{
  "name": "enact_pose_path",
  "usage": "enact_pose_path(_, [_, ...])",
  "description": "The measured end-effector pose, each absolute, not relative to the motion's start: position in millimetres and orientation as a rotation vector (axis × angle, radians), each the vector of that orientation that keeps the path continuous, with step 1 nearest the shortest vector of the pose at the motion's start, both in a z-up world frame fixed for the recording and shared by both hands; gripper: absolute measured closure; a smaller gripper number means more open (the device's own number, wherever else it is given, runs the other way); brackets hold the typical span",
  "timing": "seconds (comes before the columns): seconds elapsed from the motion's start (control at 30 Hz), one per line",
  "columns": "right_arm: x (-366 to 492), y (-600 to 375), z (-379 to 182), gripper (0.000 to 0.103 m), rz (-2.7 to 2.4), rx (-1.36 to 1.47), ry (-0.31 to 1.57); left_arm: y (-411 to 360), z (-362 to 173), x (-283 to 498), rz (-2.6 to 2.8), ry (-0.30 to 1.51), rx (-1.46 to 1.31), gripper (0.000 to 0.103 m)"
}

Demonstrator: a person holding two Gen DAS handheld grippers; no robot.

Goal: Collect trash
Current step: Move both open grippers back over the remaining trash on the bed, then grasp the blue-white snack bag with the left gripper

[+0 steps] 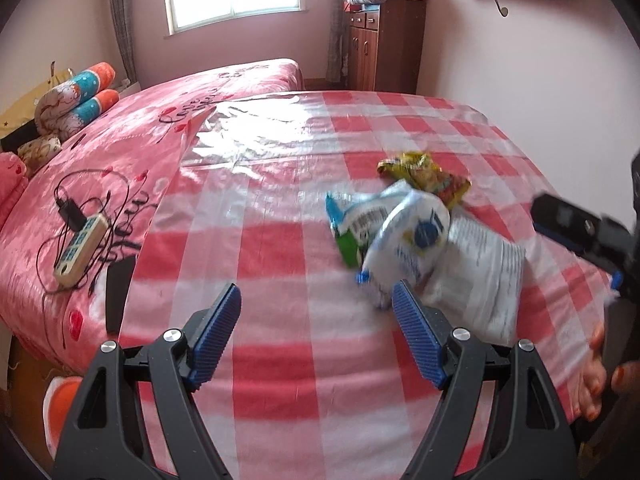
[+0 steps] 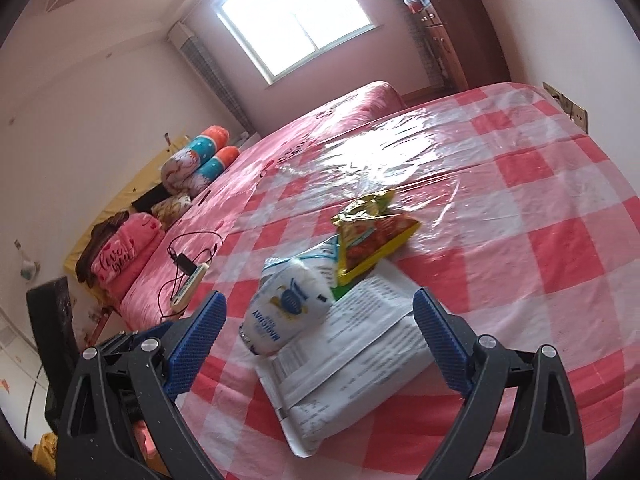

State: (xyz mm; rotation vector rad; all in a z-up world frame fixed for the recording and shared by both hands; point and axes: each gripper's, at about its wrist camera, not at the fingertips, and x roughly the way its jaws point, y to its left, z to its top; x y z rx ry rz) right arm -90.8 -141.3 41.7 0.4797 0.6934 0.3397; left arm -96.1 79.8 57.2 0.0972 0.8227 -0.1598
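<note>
A small heap of trash lies on a table [image 1: 280, 216] covered in red-and-white checked plastic, with a pink bed [image 1: 120, 140] beyond it. In the left wrist view the left gripper [image 1: 316, 304] fills the bottom of the frame, its blue fingers [image 1: 216, 332] spread apart with only bare cloth between them. The white pouch [image 1: 408, 240] sits just above and beside the right-hand finger, right of centre; a flat white printed packet [image 1: 480, 276] lies to its right, and a yellow snack wrapper [image 1: 424, 176] lies farther up the frame. The right gripper [image 1: 576, 232] enters at the right edge, a hand [image 1: 600, 376] below it.

In the right wrist view the right gripper [image 2: 320, 312] also stands open, gripping nothing. The white pouch [image 2: 292, 304] and flat packet [image 2: 360, 352] appear between its fingers [image 2: 440, 344] in the lower centre, apparently ahead of the tips, with the yellow wrapper [image 2: 372, 236] above them. A power strip [image 2: 188, 288] with a cable rests on the bed at left.
</note>
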Motion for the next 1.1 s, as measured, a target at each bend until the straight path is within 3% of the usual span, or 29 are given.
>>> enact_pose_path(0.43, [-87.1,-156.0,37.6,0.010,0.323,0.497,0.694,72.2,32.9,-21.9,-0.134,0.874,0.206,0.024])
enact_pose_path(1.1, [-82.5,-164.0,31.0,0.010,0.303,0.519,0.720,22.3,26.7,-55.0,-0.341,0.871,0.275,0.024])
